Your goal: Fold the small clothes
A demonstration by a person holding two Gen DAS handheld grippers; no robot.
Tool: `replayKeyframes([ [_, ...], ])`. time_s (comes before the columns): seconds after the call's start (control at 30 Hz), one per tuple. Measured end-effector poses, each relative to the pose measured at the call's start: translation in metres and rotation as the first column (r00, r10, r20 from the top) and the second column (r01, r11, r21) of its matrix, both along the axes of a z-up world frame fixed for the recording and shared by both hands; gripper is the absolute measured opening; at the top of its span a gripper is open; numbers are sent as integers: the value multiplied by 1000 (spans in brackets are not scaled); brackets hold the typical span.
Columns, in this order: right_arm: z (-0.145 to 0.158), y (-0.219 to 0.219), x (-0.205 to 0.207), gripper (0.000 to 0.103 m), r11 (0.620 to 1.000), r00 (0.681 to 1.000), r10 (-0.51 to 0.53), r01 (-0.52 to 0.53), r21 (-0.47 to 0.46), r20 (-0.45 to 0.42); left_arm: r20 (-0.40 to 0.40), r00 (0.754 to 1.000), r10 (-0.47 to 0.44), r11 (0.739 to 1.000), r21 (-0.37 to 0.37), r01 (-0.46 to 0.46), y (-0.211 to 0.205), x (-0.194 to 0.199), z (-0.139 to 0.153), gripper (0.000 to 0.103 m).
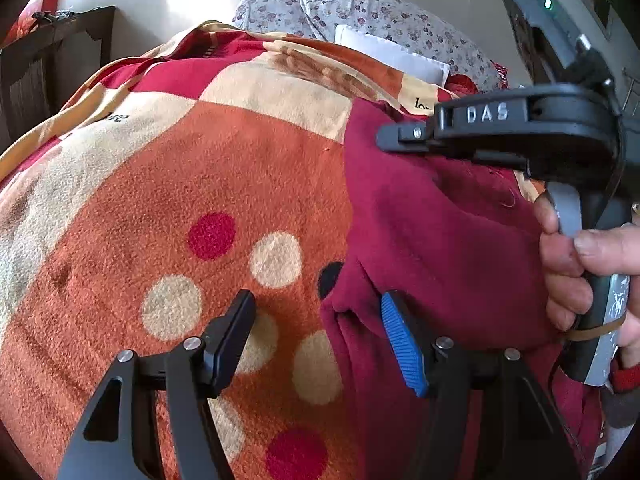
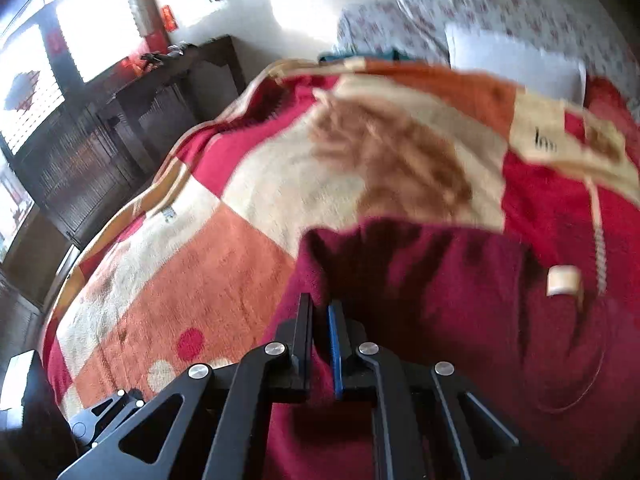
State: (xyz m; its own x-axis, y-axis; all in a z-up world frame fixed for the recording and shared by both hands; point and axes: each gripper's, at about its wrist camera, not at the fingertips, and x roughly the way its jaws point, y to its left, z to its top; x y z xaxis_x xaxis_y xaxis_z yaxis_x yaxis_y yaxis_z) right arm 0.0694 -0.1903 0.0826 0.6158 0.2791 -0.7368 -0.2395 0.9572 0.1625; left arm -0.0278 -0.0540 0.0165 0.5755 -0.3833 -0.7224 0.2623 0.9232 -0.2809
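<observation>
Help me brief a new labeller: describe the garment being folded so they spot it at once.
Start from the big fleece blanket of orange, cream and red patches with polka dots. On its right side lies the garment, a plain dark maroon fleece piece. Unlike the patterned blanket it is one solid colour, and the right hand-held gripper is pinching its edge.

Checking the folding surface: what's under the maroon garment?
The garment lies on a patterned blanket with dots and squares. Whatever the blanket covers, and the part of it beneath the garment, is hidden.
</observation>
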Motion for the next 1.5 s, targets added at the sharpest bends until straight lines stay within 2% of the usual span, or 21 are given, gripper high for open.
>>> replayKeyframes([
  [0.17, 5, 10, 18, 5, 999, 999, -19, 21, -40, 42, 5, 1000, 6, 1000, 11, -7, 0, 3, -1, 65],
  [0.37, -26, 18, 50, 2, 997, 998, -55, 56, -46, 8, 7, 1000, 10, 1000, 27, -10, -1, 5, -3, 66],
  [0.47, -25, 10, 45, 2, 997, 997, -70, 70, 18, 23, 7, 1000, 10, 1000, 29, -10, 0, 6, -4, 66],
  [0.57, -6, -8, 22, 4, 993, 996, -83, 79, 89, 40, 8, 1000, 9, 999, 32, -10, -1, 7, -4, 67],
  [0.6, 0, -13, 12, 8, 993, 996, -83, 79, 87, 44, 10, 1000, 9, 999, 34, -10, -1, 7, -4, 67],
  [0.67, 12, -28, -10, 22, 993, 993, -99, 95, 67, 58, 15, 1000, 10, 1000, 29, -10, 1, 6, -4, 67],
  [0.73, 20, -44, -31, 44, 991, 990, -127, 124, 55, 58, 13, 1000, 11, 1000, 19, -11, 3, 5, -3, 67],
  [0.83, 25, -64, -63, 48, 989, 991, -128, 125, 74, 34, 18, 1000, 26, 1000, 7, -26, 9, -1, 6, 67],
  [0.97, 27, -87, -102, 48, 987, 987, -159, 159, 7, 14, 74, 997, 21, 999, 47, -25, 6, -8, 27, 67],
  [1.07, 37, -118, -133, 54, 973, 973, -231, 231, -18, 16, 93, 996, 1, 997, 71, -7, -2, -7, 41, 67],
  [1.13, 44, -146, -154, 71, 944, 947, -319, 320, -85, 24, 101, 995, -19, 994, 106, 9, -10, -6, 46, 68],
  [1.17, 46, -163, -166, 73, 923, 930, -365, 367, -118, 33, 103, 994, -36, 992, 122, 23, -16, -4, 49, 69],
  [1.23, 45, -189, -182, 75, 897, 907, -420, 421, -135, 31, 105, 993, -61, 991, 126, 47, -24, 2, 54, 73],
  [1.3, 36, -219, -196, 76, 869, 875, -484, 480, -120, -4, 97, 992, -78, 991, 114, 66, -29, 9, 57, 82],
  [1.37, 20, -242, -205, 76, 846, 846, -530, 525, -90, -47, 86, 993, -76, 994, 87, 68, -33, 21, 60, 83],
  [1.5, -8, -267, -204, 77, 835, 830, -551, 548, -60, -92, 24, 999, -43, 999, 27, 42, -38, 53, 59, 83],
])
